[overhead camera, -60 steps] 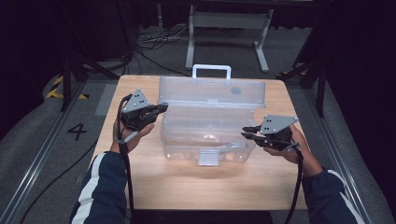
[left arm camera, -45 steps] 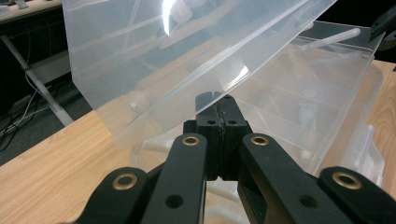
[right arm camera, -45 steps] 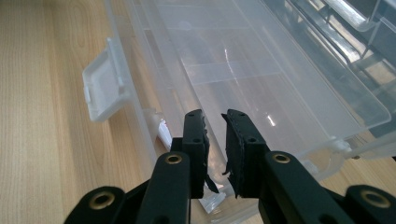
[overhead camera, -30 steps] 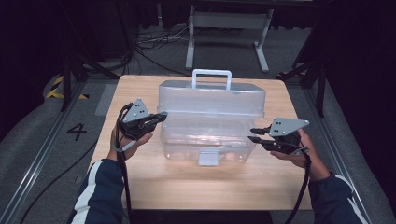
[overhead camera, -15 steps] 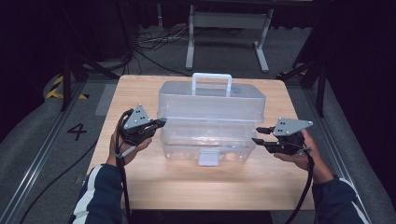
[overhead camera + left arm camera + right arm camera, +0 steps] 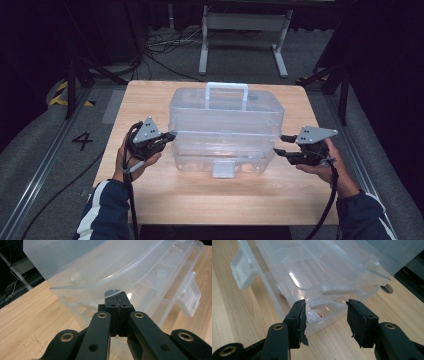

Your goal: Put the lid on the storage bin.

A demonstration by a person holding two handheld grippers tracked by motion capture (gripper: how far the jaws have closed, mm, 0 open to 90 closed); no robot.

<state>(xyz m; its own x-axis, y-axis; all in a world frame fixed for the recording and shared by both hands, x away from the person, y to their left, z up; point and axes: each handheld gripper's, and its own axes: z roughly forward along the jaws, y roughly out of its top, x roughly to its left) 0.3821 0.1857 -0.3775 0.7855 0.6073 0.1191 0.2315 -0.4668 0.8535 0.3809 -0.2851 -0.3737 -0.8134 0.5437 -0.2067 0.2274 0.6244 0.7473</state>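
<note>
Right now a clear plastic storage box (image 6: 225,132) with a white carrying handle (image 6: 226,92) on its lid sits in the middle of the wooden bench (image 6: 150,200), its front latch (image 6: 222,169) facing the person. The left tool (image 6: 170,135) is held at the box's left end, its tip at the seam where lid meets base; in the left gripper view the left tool's (image 6: 117,296) jaws are pressed fully together with nothing between them, and their tip rests just under the overhanging rim of the lid (image 6: 100,267), which stands a little raised from the base on that side. Whether the tip actually touches the rim cannot be told for certain. The right tool (image 6: 279,143) is held at the box's right end, close to the corner but apart from it. Seen in the right gripper view, the right tool (image 6: 325,312) has its jaws roughly half spread, having just been opening, and nothing is gripped between them; the corner of the box and a white hinge piece (image 6: 329,303) lie beyond the gap. Something small in red and white (image 6: 313,315) shows through the clear wall near that corner, too blurred to identify. Both of the person's forearms, in dark sleeves with a white stripe, enter from the near edge of the bench.
</note>
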